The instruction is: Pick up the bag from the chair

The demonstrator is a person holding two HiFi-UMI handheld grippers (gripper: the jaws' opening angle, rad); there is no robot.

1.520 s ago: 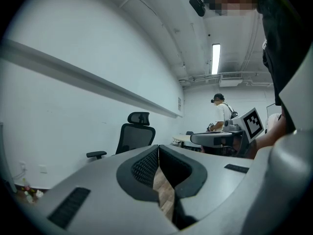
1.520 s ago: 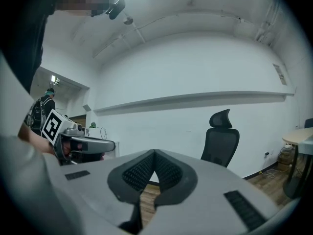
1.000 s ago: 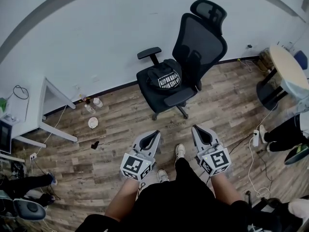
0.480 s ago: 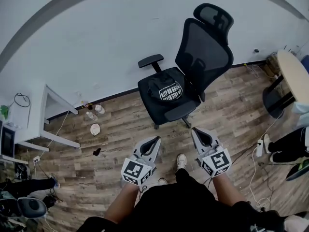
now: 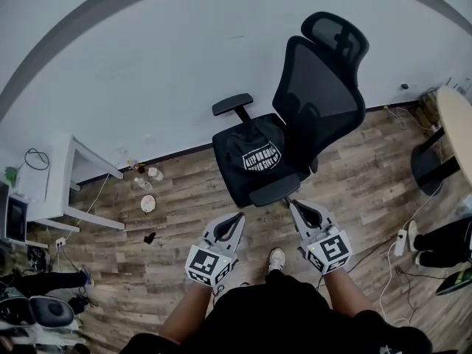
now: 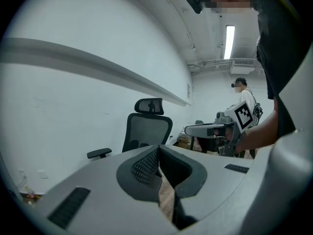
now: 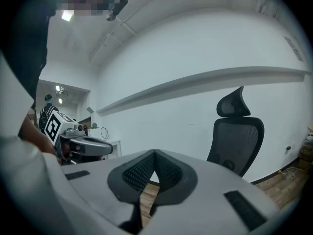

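1. Left gripper (image 5: 237, 217): jaws closed, the ribbed black pads meeting tip to tip in the left gripper view (image 6: 157, 153); nothing between them, touching nothing; held over the floor.
2. Right gripper (image 5: 296, 205): jaws likewise pressed together along a thin seam in the right gripper view (image 7: 154, 153); empty, in contact with nothing; it sits at 3 o'clock of the left one, the two apart and roughly level.
3. Gripper build: smooth grey moulded shells tapering to a point; dark pad inserts with a fine grid texture; a cube with black-and-white square markers at the rear of each.
4. Bag (image 5: 259, 153): black, soft and slumped, with a white printed oval on top; it lies on the seat of the chair (image 5: 322, 94), at 12 o'clock of both grippers and apart from them.
5. Chair: black office type; mesh backrest, curved and see-through; separate padded headrest at 1 o'clock of the bag; one armrest at 11 o'clock of the bag, the other at 6 o'clock.
6. Surroundings: wood-plank floor (image 5: 184, 198), grey-brown and streaked; plain white wall (image 5: 147, 65) behind the chair; white table (image 5: 81, 161) at 9 o'clock; round pale table (image 5: 457, 116) at 3 o'clock; small bottles (image 5: 147, 174) on the floor by the wall.
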